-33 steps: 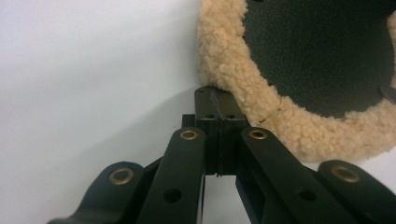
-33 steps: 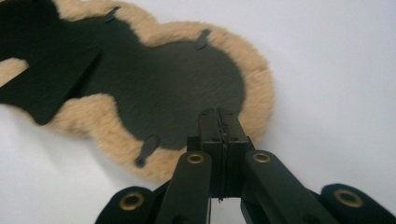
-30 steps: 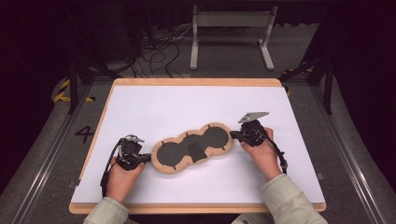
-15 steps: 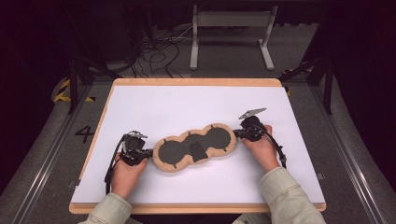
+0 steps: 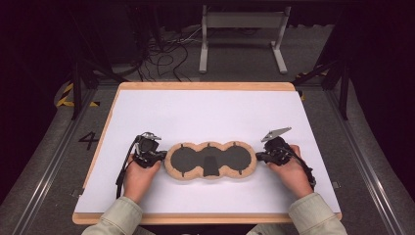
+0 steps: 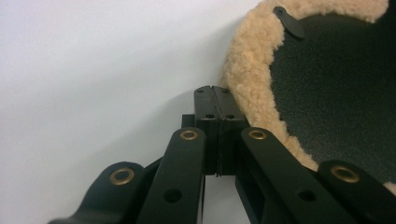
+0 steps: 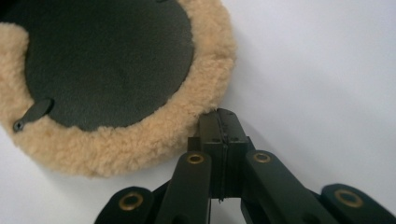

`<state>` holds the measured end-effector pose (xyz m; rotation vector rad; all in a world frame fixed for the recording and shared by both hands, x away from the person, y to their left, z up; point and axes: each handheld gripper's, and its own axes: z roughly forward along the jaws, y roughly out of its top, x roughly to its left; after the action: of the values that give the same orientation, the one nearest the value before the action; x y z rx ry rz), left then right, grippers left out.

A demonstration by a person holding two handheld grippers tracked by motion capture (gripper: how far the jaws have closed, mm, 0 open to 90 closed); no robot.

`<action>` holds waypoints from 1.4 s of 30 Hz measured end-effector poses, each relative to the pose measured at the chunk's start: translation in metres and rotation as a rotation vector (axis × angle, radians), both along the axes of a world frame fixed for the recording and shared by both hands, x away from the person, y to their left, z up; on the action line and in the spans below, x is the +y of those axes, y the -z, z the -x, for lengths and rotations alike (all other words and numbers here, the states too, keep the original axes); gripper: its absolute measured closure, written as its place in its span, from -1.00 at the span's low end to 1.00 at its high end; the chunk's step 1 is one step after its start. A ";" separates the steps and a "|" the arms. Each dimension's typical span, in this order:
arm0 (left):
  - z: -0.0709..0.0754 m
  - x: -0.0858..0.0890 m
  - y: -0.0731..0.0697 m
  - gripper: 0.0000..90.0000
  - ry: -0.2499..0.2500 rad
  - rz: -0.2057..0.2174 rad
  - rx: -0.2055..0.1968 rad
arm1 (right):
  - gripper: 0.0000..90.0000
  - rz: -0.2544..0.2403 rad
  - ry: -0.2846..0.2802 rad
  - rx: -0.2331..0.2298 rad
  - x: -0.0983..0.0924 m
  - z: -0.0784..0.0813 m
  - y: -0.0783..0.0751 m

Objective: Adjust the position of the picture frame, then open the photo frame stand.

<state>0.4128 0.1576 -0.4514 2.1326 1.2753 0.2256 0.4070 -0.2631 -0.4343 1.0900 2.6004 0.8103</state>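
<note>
A three-lobed pad (image 5: 210, 160) with a tan fleece rim and dark inner faces lies flat on the white table top, near its front. My left gripper (image 5: 164, 155) is shut, its tips against the pad's left end. In the left gripper view the closed jaws of the left gripper (image 6: 215, 95) press sideways on the fleece rim (image 6: 247, 84), with nothing between them. My right gripper (image 5: 258, 156) is shut at the pad's right end. In the right gripper view the right gripper (image 7: 219, 119) touches the fleece of the pad (image 7: 107, 60).
The white table top (image 5: 205, 117) has a wooden border and free room behind the pad. Beyond its far edge stand a metal frame (image 5: 242, 39) and loose cables (image 5: 166, 54) on the floor. Dark rails run along both sides.
The pad has turned from slanted to level across the table. The right gripper has come nearer the front edge with the pad's right end, and the left gripper has shifted slightly right.
</note>
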 end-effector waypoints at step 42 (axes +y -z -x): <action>0.022 0.021 -0.037 0.55 0.129 0.100 -0.174 | 1.00 -0.095 -0.296 -0.068 0.078 0.061 -0.031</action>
<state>0.3906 0.1791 -0.4145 2.0524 1.0250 0.2804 0.3459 -0.1851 -0.4034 0.6912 2.7260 1.0229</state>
